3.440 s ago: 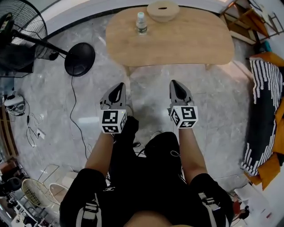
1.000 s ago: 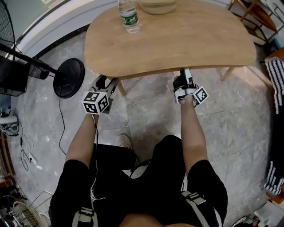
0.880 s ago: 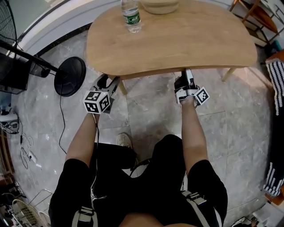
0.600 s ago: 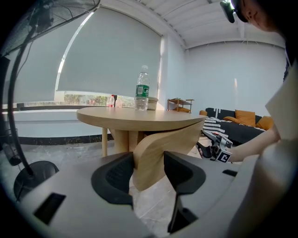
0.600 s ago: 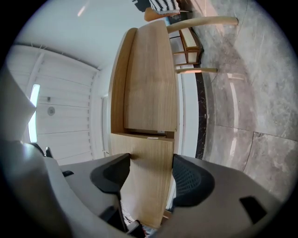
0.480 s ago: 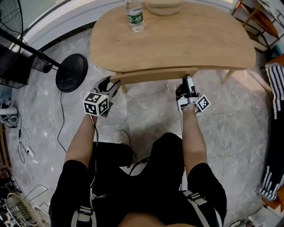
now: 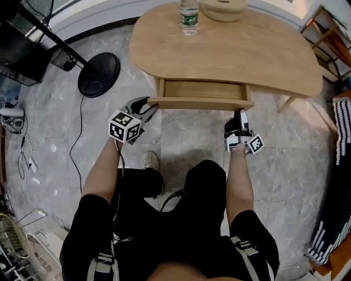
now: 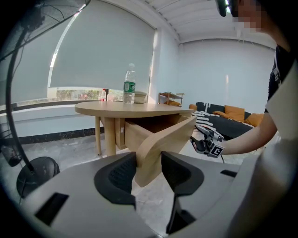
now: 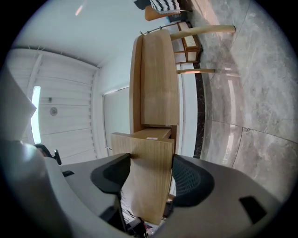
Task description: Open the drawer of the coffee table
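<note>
Left gripper (image 7: 148,103) and right gripper (image 7: 241,114) each clamp one end of the drawer (image 7: 200,102) front, left jaws just closing tighter, so it slides out squarely.

A bottle (image 7: 188,11) is standing just beside a pale bowl (image 7: 224,8). A fan's round black base (image 7: 98,74) is sitting on the grey marble floor (image 7: 55,131), its pole (image 7: 49,35) slanting off toward the upper left. A white shoe (image 7: 148,161) is resting on the floor. At the right edge a black-and-white striped cloth (image 7: 335,164) is lying, and a wooden rack (image 7: 321,24) is standing farther up.
</note>
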The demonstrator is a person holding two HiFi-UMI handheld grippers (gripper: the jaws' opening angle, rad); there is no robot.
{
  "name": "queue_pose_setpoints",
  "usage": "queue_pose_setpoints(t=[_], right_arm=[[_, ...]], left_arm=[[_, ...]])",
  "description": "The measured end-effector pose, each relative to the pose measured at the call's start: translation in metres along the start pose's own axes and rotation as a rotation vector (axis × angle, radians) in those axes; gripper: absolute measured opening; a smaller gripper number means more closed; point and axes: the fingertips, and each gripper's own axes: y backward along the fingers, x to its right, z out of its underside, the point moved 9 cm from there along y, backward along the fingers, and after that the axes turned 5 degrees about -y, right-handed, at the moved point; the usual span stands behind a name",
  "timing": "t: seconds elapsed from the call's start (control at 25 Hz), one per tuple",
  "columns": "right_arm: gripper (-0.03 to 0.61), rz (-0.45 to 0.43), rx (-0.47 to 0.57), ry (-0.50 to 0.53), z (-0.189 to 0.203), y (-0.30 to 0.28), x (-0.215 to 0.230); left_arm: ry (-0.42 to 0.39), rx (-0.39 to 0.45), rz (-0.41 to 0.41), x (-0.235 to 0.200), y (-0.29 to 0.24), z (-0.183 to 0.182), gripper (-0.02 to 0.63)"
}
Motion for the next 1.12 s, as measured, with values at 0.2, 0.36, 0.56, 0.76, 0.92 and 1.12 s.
queue_pose_setpoints(t=[0.2, 0.36, 0.56, 0.76, 0.92, 1.12], right_arm=[[0.298, 0.018, -0.014, 0.011, 0.007, 0.025, -0.011], [0.299, 0.022, -0.014, 0.026, 0.009, 0.024, -0.013], [0.288, 0.055, 0.005, 0.043, 0.014, 0.028, -0.012], [0.229, 0.157, -0.037, 0.131, 0.024, 0.031, -0.026], [0.198, 0.310, -0.059, 0.329, 0.031, 0.035, -0.052], [0.170, 0.501, -0.084, 0.749, 0.032, 0.041, -0.107]], left_arm=[[-0.008, -0.017, 0.044, 0.014, 0.017, 0.007, 0.175], [-0.012, -0.002, 0.034, 0.017, 0.024, 0.011, 0.169], [-0.017, 0.008, 0.008, 0.020, 0.025, 0.014, 0.173], [-0.029, -0.027, -0.002, 0.022, 0.027, 0.018, 0.175], [-0.082, -0.101, -0.012, 0.024, 0.041, 0.023, 0.179], [0.024, 0.001, -0.130, 0.016, 0.078, -0.001, 0.179]])
